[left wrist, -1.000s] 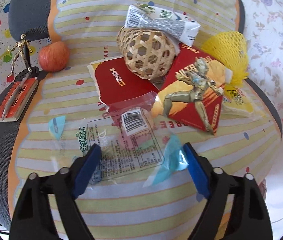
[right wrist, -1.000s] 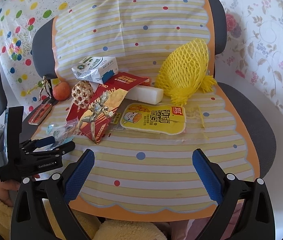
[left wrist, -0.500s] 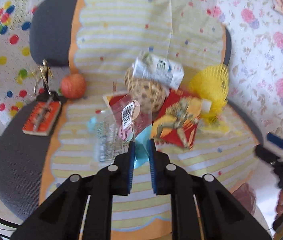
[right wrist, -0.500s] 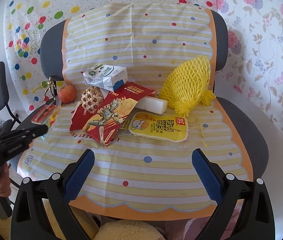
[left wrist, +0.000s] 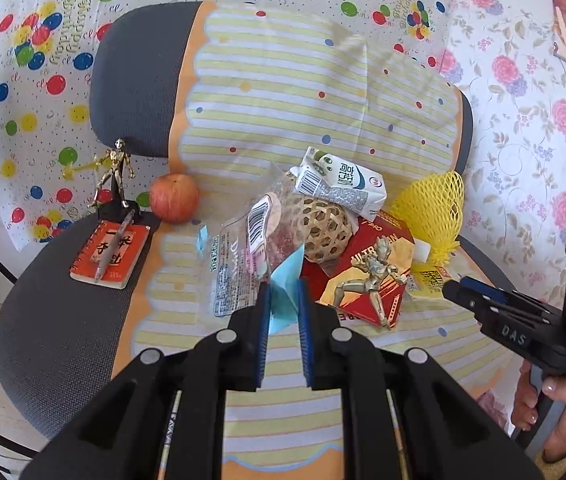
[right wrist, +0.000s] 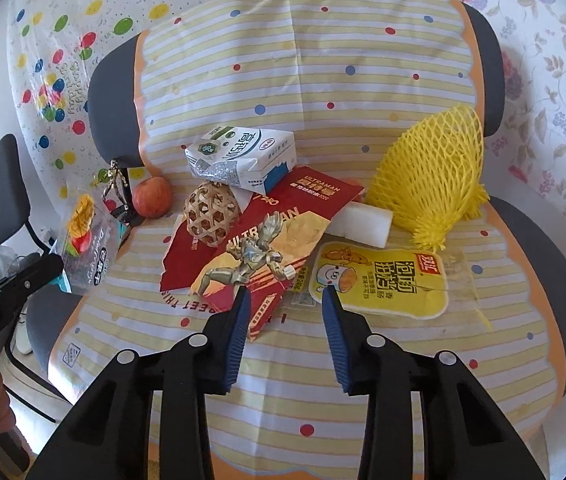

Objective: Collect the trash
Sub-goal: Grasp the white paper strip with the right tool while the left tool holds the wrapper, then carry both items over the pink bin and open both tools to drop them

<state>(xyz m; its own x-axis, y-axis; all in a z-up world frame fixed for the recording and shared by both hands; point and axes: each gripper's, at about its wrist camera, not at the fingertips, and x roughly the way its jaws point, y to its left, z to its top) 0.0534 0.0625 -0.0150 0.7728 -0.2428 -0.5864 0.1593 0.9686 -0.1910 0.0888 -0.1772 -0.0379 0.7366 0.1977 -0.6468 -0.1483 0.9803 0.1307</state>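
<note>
Clear crinkly plastic wrapper with a barcode label and a pale blue corner (left wrist: pixel 243 264) hangs lifted above the striped yellow seat cover (left wrist: pixel 283 420) in the left wrist view, its blue corner pinched between the blue pads of the left hand-held gripper (left wrist: pixel 283 308), which is clamped on it. Beyond it sit a woven bamboo ball (left wrist: pixel 323 228), a crushed white milk carton (left wrist: pixel 341 188) and a red apple (left wrist: pixel 174 197). At the far right edge the right hand-held gripper (left wrist: pixel 459 286) points in toward the pile.

From the right wrist view, the right hand-held gripper (right wrist: pixel 286 304) has its fingers moderately apart and empty. Directly ahead, between and just past its tips, lie the red-and-gold torn hero card packet (right wrist: pixel 259 256), on the left, and the flat yellow sausage wrapper (right wrist: pixel 379 280), on the right, long axis running left to right. This gripper looks clearly nearer to both. The held wrapper shows far left, with the left gripper off the seat.
</note>
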